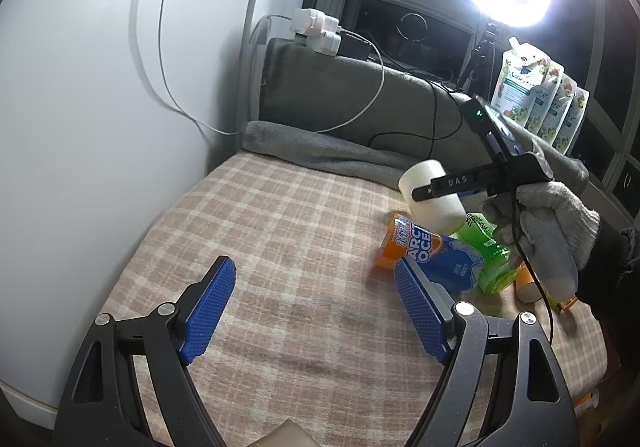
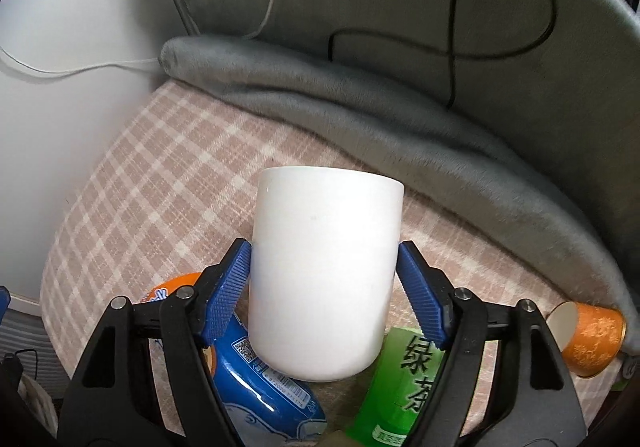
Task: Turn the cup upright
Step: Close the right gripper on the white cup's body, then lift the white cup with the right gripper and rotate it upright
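A plain white cup point(image 2: 324, 271) is held off the bed between the blue pads of my right gripper point(image 2: 324, 267). It also shows in the left wrist view point(image 1: 430, 197), tilted in the air above the bottles, with the right gripper point(image 1: 424, 193) shut on it. My left gripper point(image 1: 316, 287) is open and empty, low over the checked bedspread point(image 1: 280, 231), to the left of the bottles.
An orange and blue bottle point(image 1: 428, 255) and a green bottle point(image 1: 490, 251) lie on the bed under the cup. An orange paper cup point(image 2: 588, 339) lies on its side at the right. A grey blanket point(image 2: 400, 127) runs along the back. A wall point(image 1: 100, 87) is at left.
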The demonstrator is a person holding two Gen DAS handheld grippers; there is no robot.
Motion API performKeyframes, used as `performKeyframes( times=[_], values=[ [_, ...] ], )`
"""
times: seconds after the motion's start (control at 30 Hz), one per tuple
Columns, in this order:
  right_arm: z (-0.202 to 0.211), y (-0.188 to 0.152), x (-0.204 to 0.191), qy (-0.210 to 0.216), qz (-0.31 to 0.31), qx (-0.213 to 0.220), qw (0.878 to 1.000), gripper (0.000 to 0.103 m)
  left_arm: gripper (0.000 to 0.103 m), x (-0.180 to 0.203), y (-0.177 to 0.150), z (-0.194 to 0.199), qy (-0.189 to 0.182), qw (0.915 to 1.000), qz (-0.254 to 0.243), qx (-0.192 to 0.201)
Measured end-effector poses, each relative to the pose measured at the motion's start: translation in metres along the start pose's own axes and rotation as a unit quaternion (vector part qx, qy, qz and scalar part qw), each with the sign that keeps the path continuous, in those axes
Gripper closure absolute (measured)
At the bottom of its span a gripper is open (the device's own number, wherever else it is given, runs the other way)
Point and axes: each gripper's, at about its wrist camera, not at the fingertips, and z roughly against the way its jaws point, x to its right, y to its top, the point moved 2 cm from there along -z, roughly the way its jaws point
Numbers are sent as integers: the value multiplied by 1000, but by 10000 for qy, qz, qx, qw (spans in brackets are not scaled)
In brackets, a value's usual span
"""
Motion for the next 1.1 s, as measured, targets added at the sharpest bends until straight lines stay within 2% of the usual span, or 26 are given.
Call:
performKeyframes(
  times=[0.23,0.47,0.63,0.8,0.93,1.1],
  values=[
    [49,-4,-5,40,205,491,9986,26,21,13,0,6,-44,9999,-99,47],
    [107,-40,-12,247,532,757,9954,26,21,32,-4,12,-278,9994,-181,-17],
    [125,-87,-21,360,887,565,9938,26,21,46,-9,11,-539,9982,-182,-166],
    [123,-132,-36,502,1179,218,9915,26,21,64,-18,11,-724,9966,-273,-286],
    [116,-157,-45,554,1360,-28,9892,26,21,74,-24,13,-793,9958,-302,-345],
    [99,-172,-46,581,1328,-242,9891,26,21,81,-29,14,-850,9951,-305,-410]
  ],
)
